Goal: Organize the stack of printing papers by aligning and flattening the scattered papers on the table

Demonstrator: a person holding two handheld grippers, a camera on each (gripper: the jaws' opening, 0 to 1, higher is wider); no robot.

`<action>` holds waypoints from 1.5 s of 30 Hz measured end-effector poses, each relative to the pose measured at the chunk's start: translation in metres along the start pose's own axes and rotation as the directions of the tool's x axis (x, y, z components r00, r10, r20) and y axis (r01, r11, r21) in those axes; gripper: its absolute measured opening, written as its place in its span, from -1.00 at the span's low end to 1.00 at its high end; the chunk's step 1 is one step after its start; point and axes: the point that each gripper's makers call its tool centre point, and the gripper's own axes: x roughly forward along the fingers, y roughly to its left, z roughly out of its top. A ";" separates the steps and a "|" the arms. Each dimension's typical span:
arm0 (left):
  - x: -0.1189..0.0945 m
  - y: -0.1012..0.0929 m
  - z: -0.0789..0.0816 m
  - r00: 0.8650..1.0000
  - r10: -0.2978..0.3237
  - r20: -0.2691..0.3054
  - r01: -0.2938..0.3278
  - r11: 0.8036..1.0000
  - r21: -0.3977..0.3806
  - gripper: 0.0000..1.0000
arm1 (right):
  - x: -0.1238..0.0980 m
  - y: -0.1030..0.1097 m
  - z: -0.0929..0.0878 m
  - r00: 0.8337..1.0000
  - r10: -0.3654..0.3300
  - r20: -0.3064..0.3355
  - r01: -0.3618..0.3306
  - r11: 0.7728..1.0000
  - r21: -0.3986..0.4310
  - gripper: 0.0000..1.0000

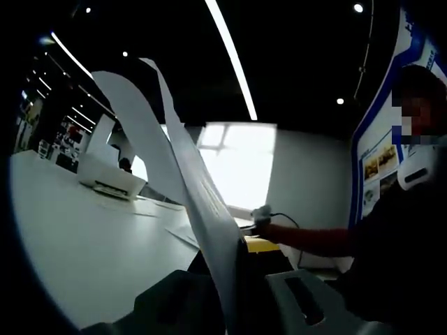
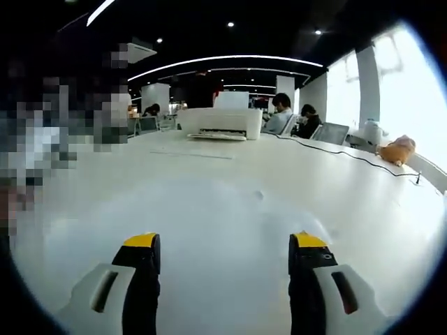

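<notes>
Papers (image 1: 188,188) rise curling toward 11 o'clock, pinched between the left gripper's (image 1: 234,293) closed jaws. Beyond, at 9 o'clock, a printer (image 1: 112,178) sits on the white table (image 1: 70,237). The right gripper (image 2: 223,255) hovers over bare tabletop, jaws wide, facing the printer at 12 o'clock.

My left gripper (image 1: 234,279) has its 2 jaws closed together, pinching thin white sheets that rise up and away from between them; the jaws sit low in the left gripper view, dark on one side and pale grey on the other. My right gripper (image 2: 223,251) is spread wide, its 2 yellow-tipped fingers (image 2: 142,241) well apart with nothing between them, pointing forward and level. In the left gripper view I also see an outstretched forearm (image 1: 307,239) in a dark reddish sleeve reaching in from the right.
</notes>
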 end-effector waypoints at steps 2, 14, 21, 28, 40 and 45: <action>0.000 0.000 0.000 1.000 0.000 0.000 0.000 1.000 0.000 -0.87 | 0.004 0.000 0.002 1.000 0.004 0.012 -0.004 1.000 0.010 0.39; -0.001 0.000 0.000 1.000 -0.003 0.000 0.003 1.000 -0.001 -0.87 | 0.019 -0.017 0.002 1.000 -0.031 0.006 0.030 0.999 0.045 0.46; -0.001 0.000 0.000 1.000 -0.003 0.000 0.003 1.000 0.000 -0.87 | 0.024 -0.024 0.003 0.998 -0.051 0.029 0.050 0.997 0.051 0.44; -0.001 0.000 0.000 1.000 -0.005 0.000 0.005 1.000 0.001 -0.87 | 0.027 -0.024 0.001 0.998 -0.065 0.025 0.064 0.997 0.034 0.39; -0.001 -0.001 0.000 1.000 -0.009 -0.001 0.009 1.000 0.004 -0.87 | 0.025 -0.030 -0.008 0.996 -0.087 0.010 0.087 0.996 0.035 0.29; -0.002 -0.001 0.000 1.000 -0.010 -0.002 0.010 1.000 0.002 -0.87 | 0.025 -0.022 -0.006 0.998 -0.060 0.018 0.060 0.998 0.023 0.17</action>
